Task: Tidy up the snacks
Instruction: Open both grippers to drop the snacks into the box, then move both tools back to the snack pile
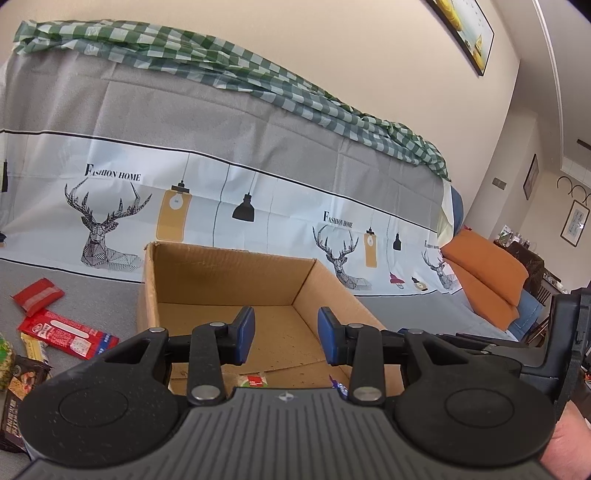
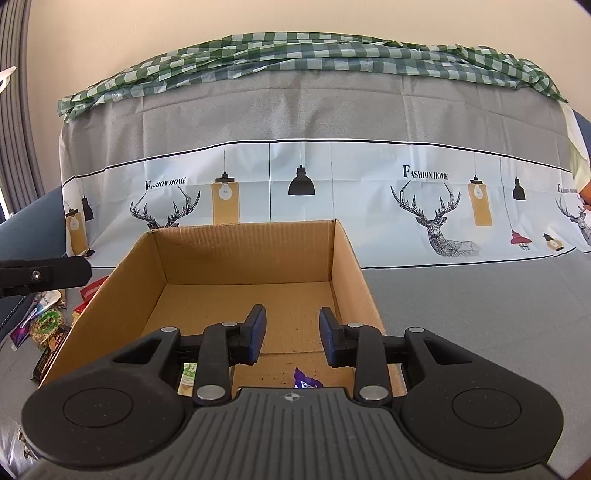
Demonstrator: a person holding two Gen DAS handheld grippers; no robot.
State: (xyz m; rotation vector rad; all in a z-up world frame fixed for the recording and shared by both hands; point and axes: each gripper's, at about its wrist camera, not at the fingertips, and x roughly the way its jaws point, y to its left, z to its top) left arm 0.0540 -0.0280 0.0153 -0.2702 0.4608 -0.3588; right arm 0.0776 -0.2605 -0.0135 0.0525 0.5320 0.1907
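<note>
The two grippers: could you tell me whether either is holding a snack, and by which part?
Nothing is held: the left gripper and right gripper are both open and empty above the cardboard box.

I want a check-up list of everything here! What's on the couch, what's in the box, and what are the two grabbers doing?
Surface: grey cover with deer and lamp prints, spread over a sofa.
Job's things: open cardboard box, mostly bare inside; a purple wrapper and a green-and-white packet lie at its near end.
Clutter: loose snacks left of the box, including red packets and a dark packet.
Grippers: left gripper and right gripper both open, holding nothing, over the box's near end.
Cables: nothing seen.
Surroundings: green checked cloth along the sofa back, orange cushions, framed pictures on the wall.
</note>
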